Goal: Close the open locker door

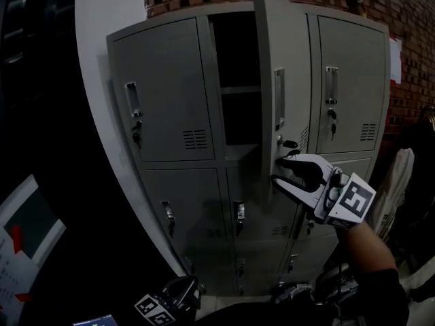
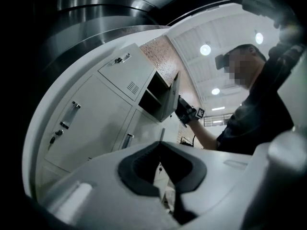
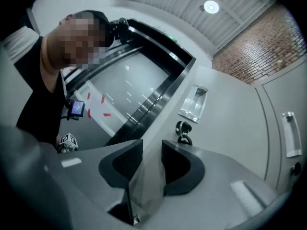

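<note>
The grey locker bank (image 1: 170, 114) has one upper door (image 1: 275, 60) swung out towards me, and the dark compartment (image 1: 238, 80) behind it is exposed. My right gripper (image 1: 276, 170) is at the door's lower free edge, below its recessed handle (image 1: 279, 97) and key (image 1: 289, 143). In the right gripper view the gripper (image 3: 152, 150) has the door's edge (image 3: 148, 176) between its pads, filling the gap. The key (image 3: 183, 131) hangs just beyond. My left gripper (image 1: 173, 297) hangs low near the floor. Its jaws (image 2: 159, 145) meet at the tips, with nothing in them.
Closed locker doors (image 1: 166, 94) surround the open one, each with a handle. A white rounded column (image 1: 102, 19) stands left of the bank and a brick wall (image 1: 408, 19) rises behind it. A pale bag (image 1: 397, 182) hangs at the right.
</note>
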